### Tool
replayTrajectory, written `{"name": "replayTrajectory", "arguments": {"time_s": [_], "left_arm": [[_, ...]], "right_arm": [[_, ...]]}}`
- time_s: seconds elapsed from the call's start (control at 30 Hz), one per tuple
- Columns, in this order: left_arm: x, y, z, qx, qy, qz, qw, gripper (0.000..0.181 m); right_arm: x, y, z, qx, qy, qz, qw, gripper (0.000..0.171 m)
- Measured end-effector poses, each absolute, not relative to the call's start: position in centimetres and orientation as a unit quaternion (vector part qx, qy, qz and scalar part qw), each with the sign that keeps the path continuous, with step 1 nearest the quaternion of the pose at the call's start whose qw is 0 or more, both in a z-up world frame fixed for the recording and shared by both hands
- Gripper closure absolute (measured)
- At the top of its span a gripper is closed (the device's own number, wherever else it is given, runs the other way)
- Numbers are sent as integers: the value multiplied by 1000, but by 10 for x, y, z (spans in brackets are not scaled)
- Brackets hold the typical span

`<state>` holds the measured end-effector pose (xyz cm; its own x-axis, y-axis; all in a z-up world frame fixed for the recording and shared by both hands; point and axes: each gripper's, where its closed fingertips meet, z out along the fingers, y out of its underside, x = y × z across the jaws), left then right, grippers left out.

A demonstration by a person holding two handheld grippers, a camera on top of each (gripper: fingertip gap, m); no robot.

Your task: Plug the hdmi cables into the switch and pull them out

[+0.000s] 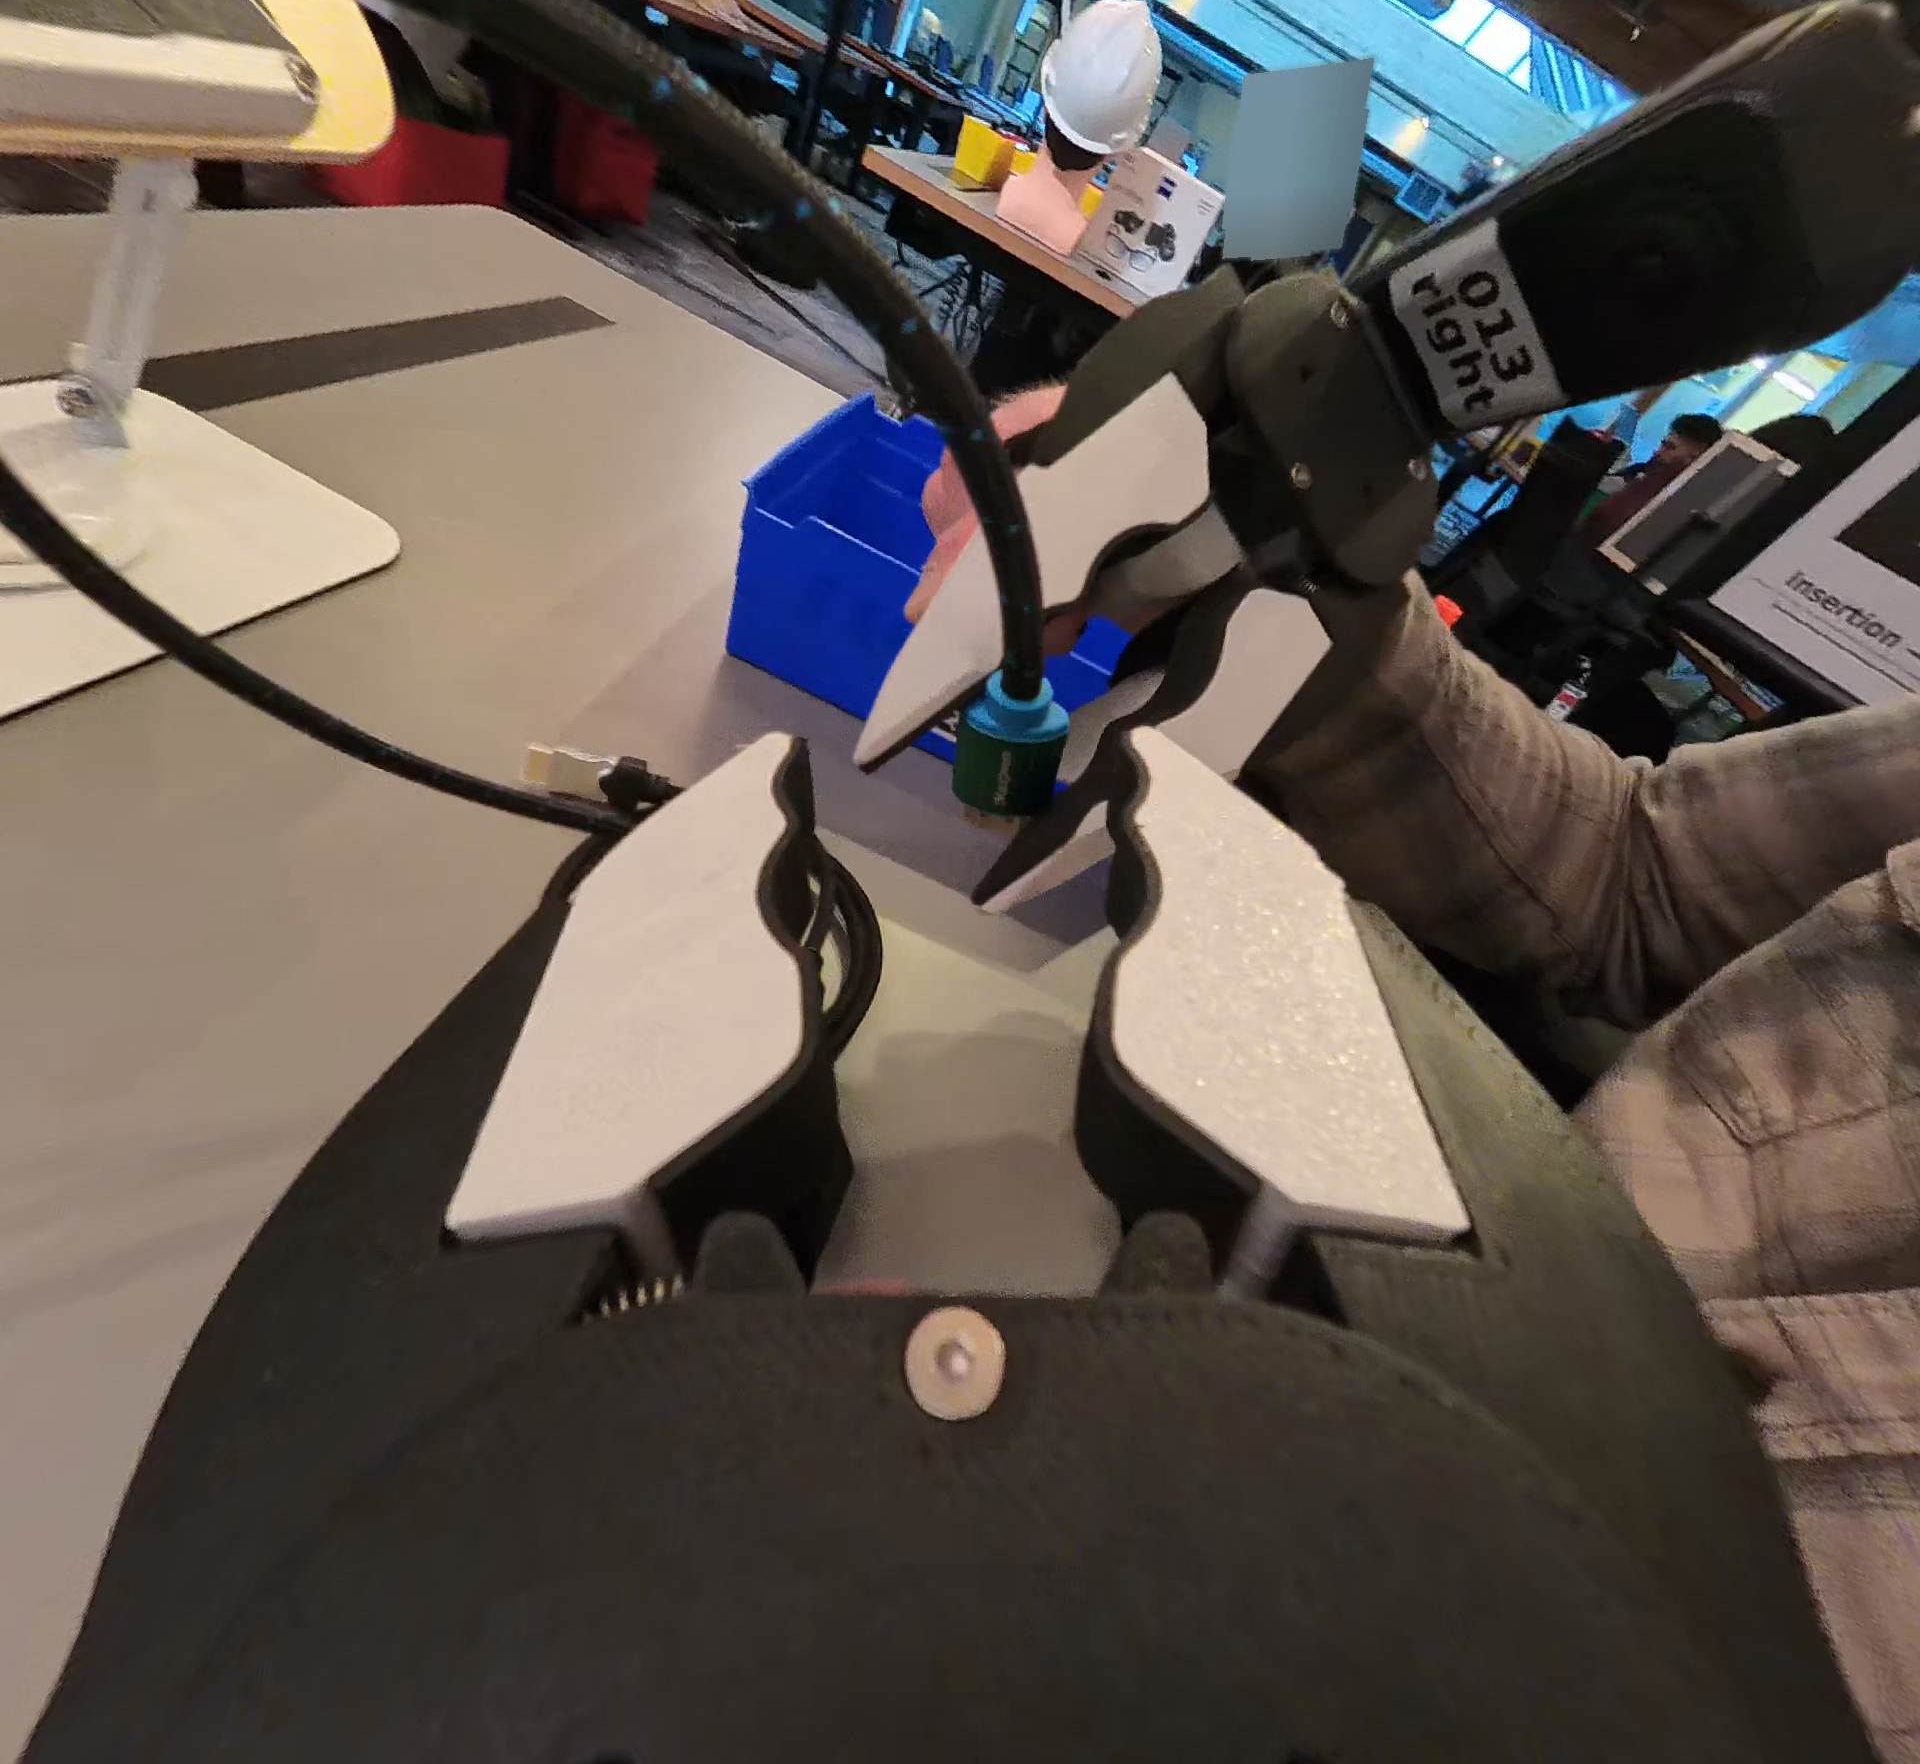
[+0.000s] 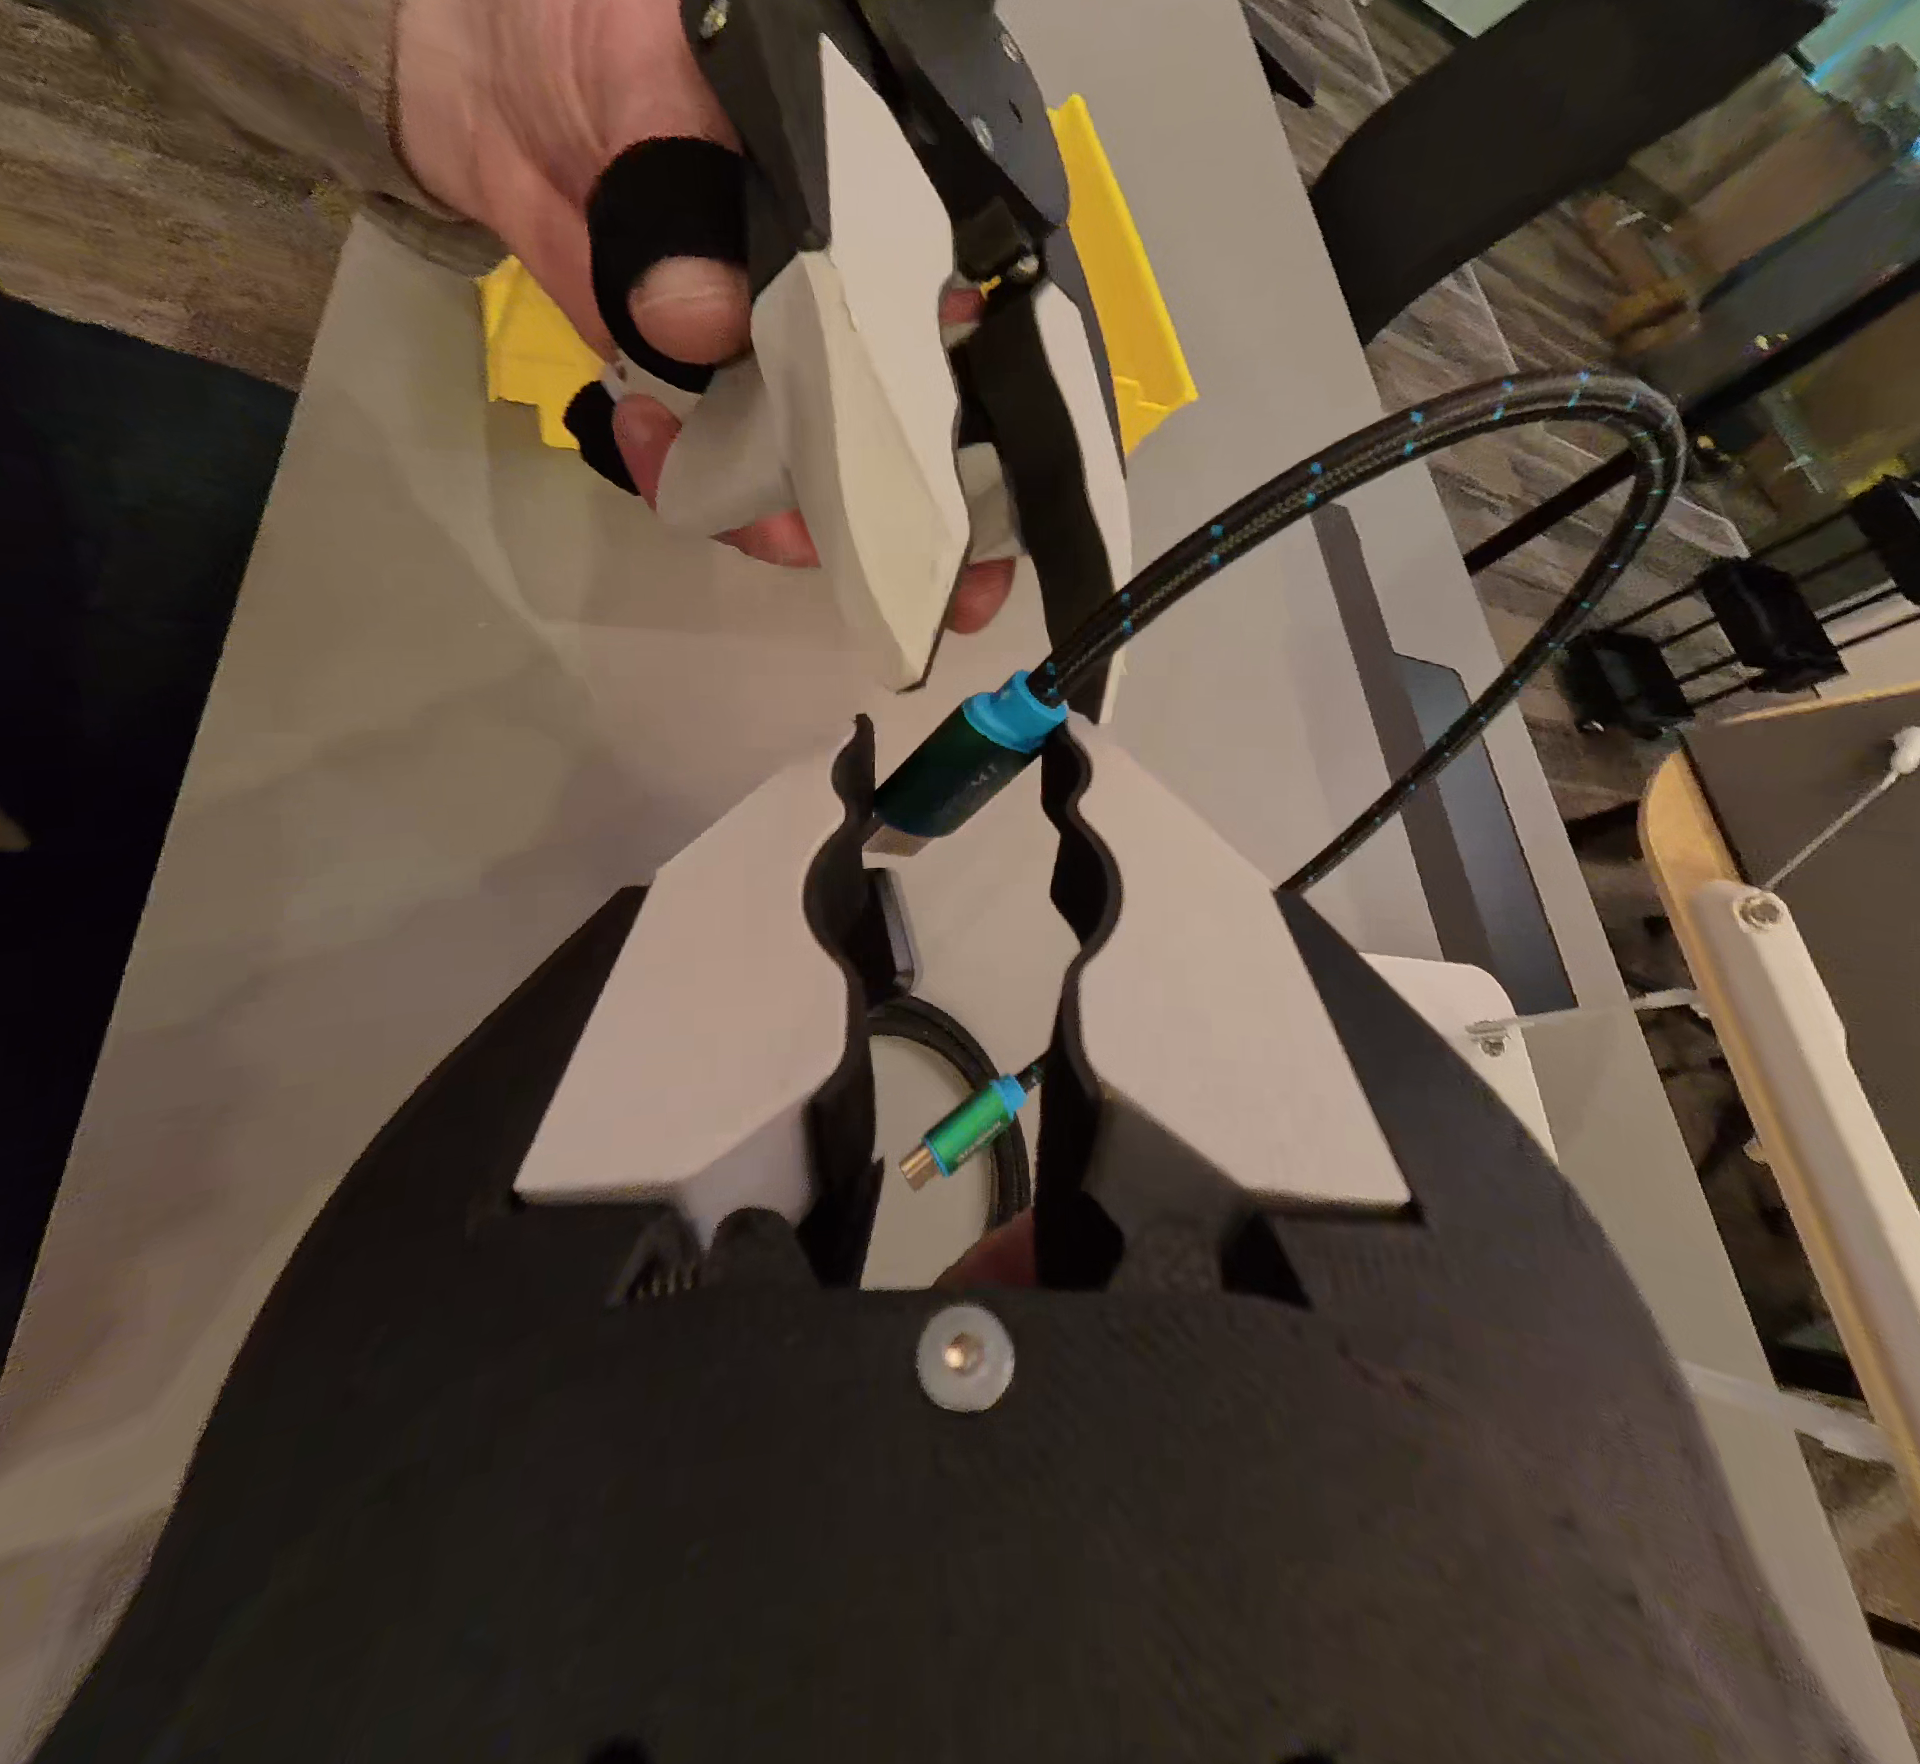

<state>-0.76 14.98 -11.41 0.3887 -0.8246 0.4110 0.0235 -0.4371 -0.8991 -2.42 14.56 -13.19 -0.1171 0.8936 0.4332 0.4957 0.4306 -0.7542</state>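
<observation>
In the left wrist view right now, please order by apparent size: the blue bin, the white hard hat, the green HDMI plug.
1. blue bin, partly hidden behind the right gripper
2. white hard hat, though it stands much farther away, so its true size is unsure
3. green HDMI plug

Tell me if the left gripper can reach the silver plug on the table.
Probably yes: the left gripper is open, and the silver plug lies uncovered on the table just left of its fingertips, with nothing between.

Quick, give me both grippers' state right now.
Left gripper: open, holding nothing.
Right gripper: shut on the green plug of the braided cable.
</observation>
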Motion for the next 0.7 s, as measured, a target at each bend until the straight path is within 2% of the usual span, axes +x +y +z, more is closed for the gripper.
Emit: {"name": "replayTrajectory", "arguments": {"time_s": [0.1, 0.33, 0.37, 0.47, 0.7], "left_arm": [[-2, 144, -117, -699, 301, -479, 436, 124], [7, 132, -114, -680, 348, -457, 456, 133], [7, 132, -111, -674, 350, -454, 465, 137], [3, 137, -107, -673, 338, -442, 488, 168], [-4, 146, -96, -668, 302, -434, 524, 177]], "right_arm": [[-23, 137, -136, -472, -735, 214, 437, 142], [-16, 124, -158, -460, -784, 170, 381, 142], [-16, 122, -160, -459, -787, 170, 375, 142], [-15, 119, -160, -457, -789, 180, 370, 142], [-18, 137, -155, -474, -765, 147, 411, 146]]}}
